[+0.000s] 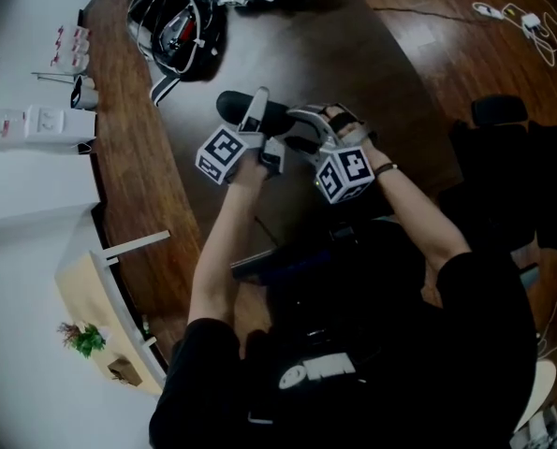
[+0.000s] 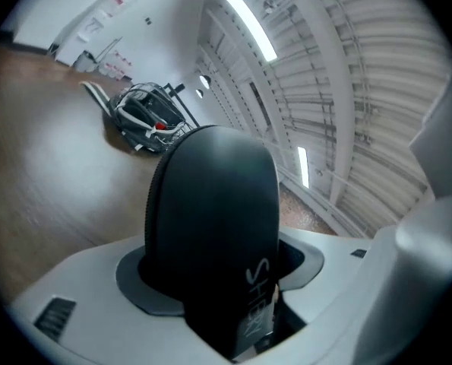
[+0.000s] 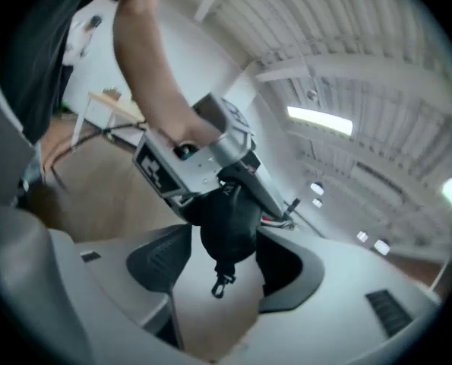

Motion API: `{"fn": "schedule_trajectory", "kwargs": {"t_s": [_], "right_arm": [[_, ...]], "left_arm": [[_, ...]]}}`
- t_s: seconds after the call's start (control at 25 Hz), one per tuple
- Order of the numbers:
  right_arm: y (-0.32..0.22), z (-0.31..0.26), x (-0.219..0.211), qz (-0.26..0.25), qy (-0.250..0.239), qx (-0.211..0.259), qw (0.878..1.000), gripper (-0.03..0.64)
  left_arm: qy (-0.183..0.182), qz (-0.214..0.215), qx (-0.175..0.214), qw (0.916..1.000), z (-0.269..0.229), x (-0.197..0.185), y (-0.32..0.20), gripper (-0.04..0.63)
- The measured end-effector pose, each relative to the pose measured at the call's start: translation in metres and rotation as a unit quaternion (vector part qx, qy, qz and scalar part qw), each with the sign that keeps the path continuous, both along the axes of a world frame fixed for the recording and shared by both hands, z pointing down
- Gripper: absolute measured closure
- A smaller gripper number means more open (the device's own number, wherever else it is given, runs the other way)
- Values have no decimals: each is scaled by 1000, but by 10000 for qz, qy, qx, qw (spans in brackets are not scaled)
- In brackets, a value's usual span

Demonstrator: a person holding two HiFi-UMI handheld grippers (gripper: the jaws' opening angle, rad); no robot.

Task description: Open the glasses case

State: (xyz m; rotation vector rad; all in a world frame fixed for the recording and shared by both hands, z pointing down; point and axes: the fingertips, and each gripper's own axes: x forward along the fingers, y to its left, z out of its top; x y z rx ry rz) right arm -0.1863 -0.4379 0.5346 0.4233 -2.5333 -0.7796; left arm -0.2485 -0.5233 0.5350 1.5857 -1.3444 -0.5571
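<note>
A black zippered glasses case [image 1: 243, 108] is held above the dark table, end-on between the jaws of my left gripper [image 1: 262, 124]. In the left gripper view the case [image 2: 214, 211] fills the middle, and the left gripper [image 2: 222, 268] is shut on it with both pads against its sides. My right gripper [image 1: 303, 131] faces the case's other end. In the right gripper view the case [image 3: 229, 215] hangs from the left gripper [image 3: 188, 166], and its small zipper pull [image 3: 221, 284] dangles free between the wide-apart jaws of the right gripper [image 3: 222, 261], touching neither pad.
A black bag with red parts and cables [image 1: 180, 26] lies at the table's far end. White boxes [image 1: 44, 124] stand on the floor by the wooden table edge [image 1: 128, 185]. A dark chair [image 1: 498, 110] is at the right, and loose cables [image 1: 521, 17] lie on the floor.
</note>
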Motion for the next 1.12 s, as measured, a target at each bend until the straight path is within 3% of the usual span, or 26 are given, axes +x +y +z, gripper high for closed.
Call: {"fn": "schedule_trajectory", "kwargs": {"t_s": [0.08, 0.16, 0.24, 0.32, 0.4, 0.48, 0.52, 0.6, 0.68, 0.72, 0.76, 0.84, 0.88, 0.92, 0.96, 1.0, 1.08, 1.12], "right_arm": [[-5, -4, -3, 128, 212, 986, 9948, 316], [-9, -6, -3, 211, 287, 1429, 9891, 293], [-12, -7, -3, 242, 304, 1553, 9871, 304], [-12, -12, -2, 220, 157, 1472, 9887, 318], [-10, -23, 4, 174, -269, 984, 9946, 325], [-8, -35, 11, 21, -979, 6, 9952, 334], [-6, -41, 14, -131, -1380, -610, 9885, 334], [0, -50, 16, -402, -2025, -1882, 9602, 334], [-1, -59, 21, -505, -2541, -3052, 9164, 335], [-4, -63, 25, -557, -2853, -3666, 8838, 338], [-8, -65, 31, -646, -3193, -4321, 8409, 339], [-15, -69, 40, -879, -3806, -5442, 7425, 339], [-17, -72, 45, -976, -4027, -5775, 7034, 339], [-18, -76, 49, -1054, -4205, -5978, 6744, 341], [-21, -80, 53, -1147, -4365, -6137, 6478, 341], [-23, -85, 57, -1301, -4523, -6343, 6134, 339], [-29, -89, 64, -1686, -4805, -6875, 5177, 337], [-32, -86, 66, -1750, -4903, -7058, 4804, 336]], "left_arm": [[579, -156, -34, 9982, -4, 8, 1, 287], [909, -327, -108, 9953, -4, 14, 3, 288], [847, -356, -103, 9957, -6, 15, 2, 288], [632, -121, -15, 9979, -14, 16, 3, 280], [412, 382, 380, 9977, -30, 24, 5, 267], [218, 974, 1057, 9894, -54, 37, 8, 243], [147, 1200, 1343, 9835, -64, 42, 10, 226], [163, 1419, 1683, 9753, -75, 43, 16, 179], [350, 1527, 1951, 9682, -85, 41, 24, 179], [425, 1622, 2098, 9633, -90, 42, 28, 179], [456, 1734, 2236, 9581, -96, 44, 32, 179], [458, 1887, 2412, 9508, -103, 48, 37, 179], [447, 1897, 2434, 9501, -104, 48, 37, 179], [392, 1862, 2401, 9519, -102, 46, 37, 181], [265, 1794, 2308, 9560, -98, 43, 36, 230], [93, 1718, 2172, 9608, -92, 40, 34, 396], [-107, 1617, 1953, 9673, -83, 36, 33, 518], [-80, 1554, 1909, 9692, -82, 35, 33, 525]]}}
